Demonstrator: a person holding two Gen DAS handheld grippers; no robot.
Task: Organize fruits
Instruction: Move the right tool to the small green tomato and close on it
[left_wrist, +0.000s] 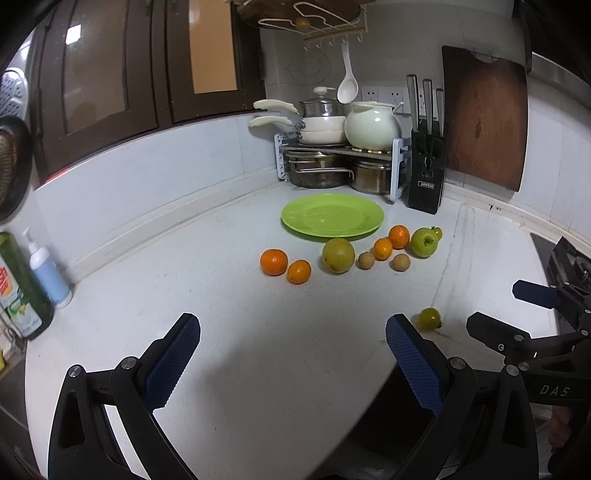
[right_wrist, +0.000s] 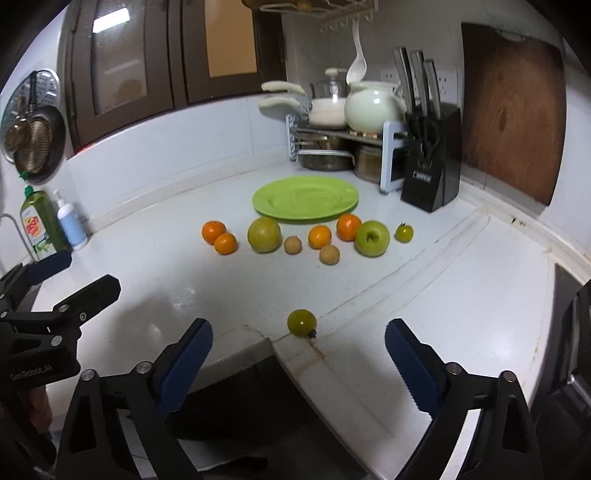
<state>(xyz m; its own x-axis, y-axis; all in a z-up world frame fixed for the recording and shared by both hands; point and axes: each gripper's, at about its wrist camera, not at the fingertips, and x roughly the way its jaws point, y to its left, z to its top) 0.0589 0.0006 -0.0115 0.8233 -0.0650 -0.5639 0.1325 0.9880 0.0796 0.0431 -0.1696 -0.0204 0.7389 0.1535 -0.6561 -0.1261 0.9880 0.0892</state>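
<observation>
An empty green plate (right_wrist: 305, 199) lies flat on the counter. Oranges (right_wrist: 213, 232), a green apple (right_wrist: 372, 238) and small brownish fruits (right_wrist: 292, 244) sit just before it. One small green tomato (right_wrist: 301, 323) lies well apart.

A white counter (right_wrist: 461, 295) holds a lime-green plate (right_wrist: 305, 199). The fruit in front of it: four bright orange oranges (right_wrist: 213, 231), a dull yellow-green pear (right_wrist: 263, 234) with brownish speckles, a glossy green apple (right_wrist: 372, 238), two tan longans (right_wrist: 292, 244), and two olive-green tomatoes (right_wrist: 301, 323). Both grippers are black with dark blue, fine-ridged pads (right_wrist: 186, 363). Behind stand a black knife block (right_wrist: 430, 173) with grey handles, a reddish-brown board (right_wrist: 513, 110), a pale green pot (right_wrist: 371, 107) and dark brown cabinets (right_wrist: 129, 66).
</observation>
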